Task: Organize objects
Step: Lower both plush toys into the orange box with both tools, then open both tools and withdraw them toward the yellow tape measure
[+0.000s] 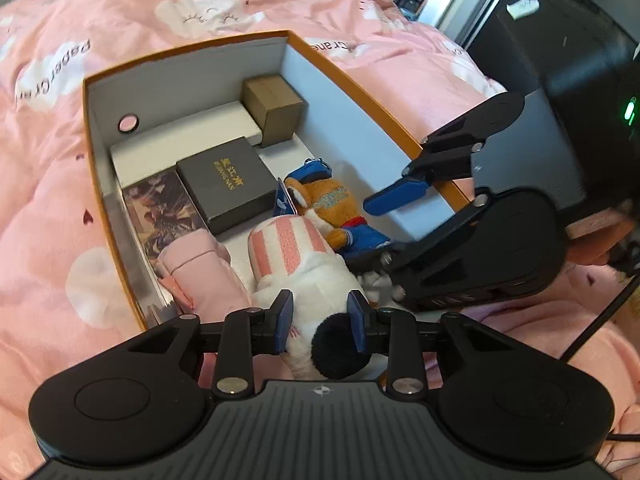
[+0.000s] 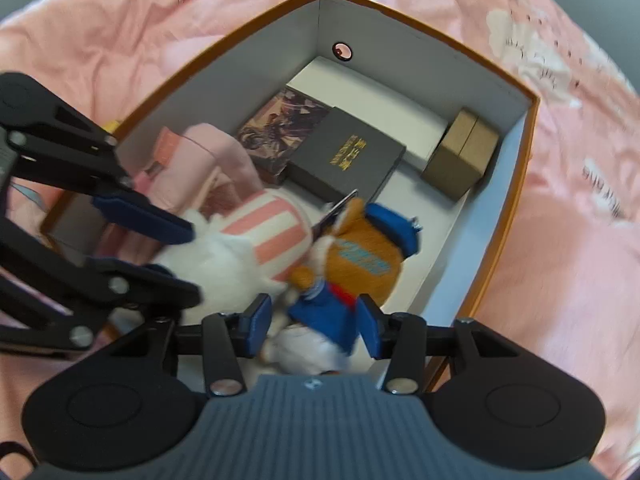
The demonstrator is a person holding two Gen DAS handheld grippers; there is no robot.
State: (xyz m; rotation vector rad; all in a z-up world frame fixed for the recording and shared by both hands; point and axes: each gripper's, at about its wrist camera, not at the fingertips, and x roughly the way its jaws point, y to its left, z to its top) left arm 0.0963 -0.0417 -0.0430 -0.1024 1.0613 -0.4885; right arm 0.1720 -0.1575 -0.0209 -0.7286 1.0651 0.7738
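An orange-rimmed box (image 1: 362, 92) with white inner walls sits on a pink quilt (image 1: 60, 208) printed with white clouds. The only bare floor inside runs along the right wall, a narrow white strip beside the orange plush (image 2: 360, 256). That plush, in a blue cap and blue jacket, lies mid-box. The right gripper (image 2: 316, 322) hangs just above its lower half, blue pads spread wide on either side; whether they touch the fabric is hard to judge, as this view is blurred. Just beside it lies a fluffy white plush (image 1: 316, 280) in a pink-striped hat. The left gripper (image 1: 320, 322) has its pads set apart either side of that plush's body and dark pom-pom, without pressing in. A soft pink roll (image 1: 204, 276) fills the near left corner. Behind it a picture book (image 1: 160, 212) lies flat along the left wall, with a dark grey box (image 1: 228, 182) lettered in gold touching its side. A flat white box (image 1: 192, 136) and a small cardboard box (image 1: 276, 110) line the back wall.
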